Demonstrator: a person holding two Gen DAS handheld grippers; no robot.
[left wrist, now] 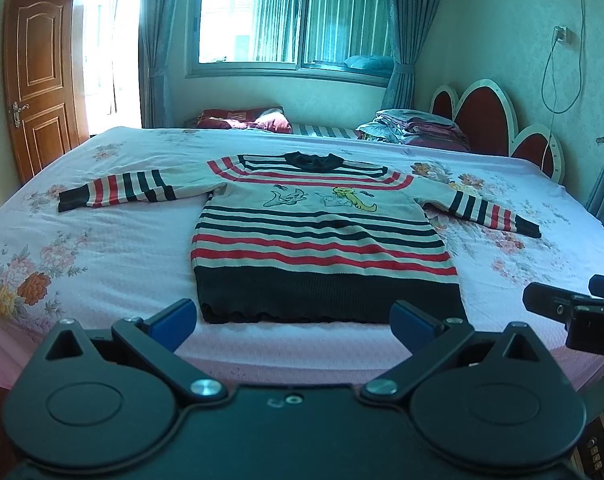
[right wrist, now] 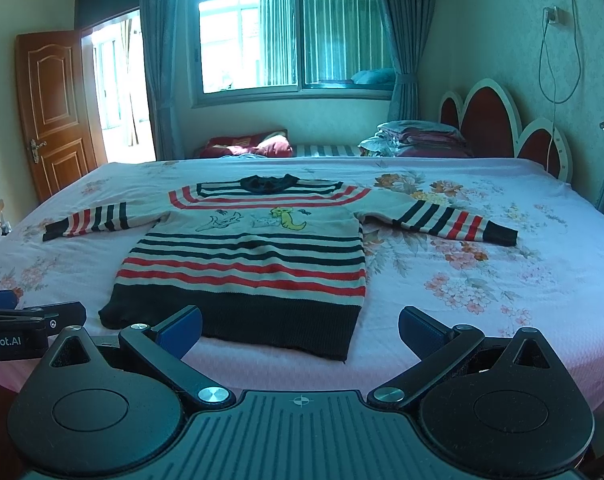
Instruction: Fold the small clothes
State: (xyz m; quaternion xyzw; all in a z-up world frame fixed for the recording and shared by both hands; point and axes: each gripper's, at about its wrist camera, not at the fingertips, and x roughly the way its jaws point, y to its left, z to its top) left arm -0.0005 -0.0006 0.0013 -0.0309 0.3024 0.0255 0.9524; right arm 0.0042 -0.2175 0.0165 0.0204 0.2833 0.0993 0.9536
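Two grippers were mine, one in each hand, and both hung at the near edge of the bed [left wrist: 101, 248] with nothing between their fingers. My left gripper [left wrist: 297, 322] had its blue-padded fingers [left wrist: 173, 321] spread wide, and my right gripper [right wrist: 302, 330] stood equally agape, its flat blue pads [right wrist: 420, 334] facing each other across a broad gap. Each tool was matte black, with rounded pivot housings and bright metal pins at the joints.

The sweater [left wrist: 322, 236] lay flat and face up on the bed, a small ribbed knit with a dark round collar, cream ground, and red and dark stripes across chest and body. A broad dark band with a slightly wavy hem formed its bottom. Cartoon figures, one outlined in teal and one yellow, sat across the chest. Both sleeves were stretched out to the sides, striped near the dark cuffs.

From my left wrist view the hem lay just beyond my fingertips, centred between them. From my right wrist view the sweater [right wrist: 245, 264] sat ahead and toward the left, its hem's right corner falling between my fingers.

The bedsheet was pale pink with a fine textured weave and printed flowers. Beyond it stood a scalloped red headboard [left wrist: 498, 120], folded bedding [right wrist: 418, 138], blue curtains and a panelled wooden door [right wrist: 53, 112].
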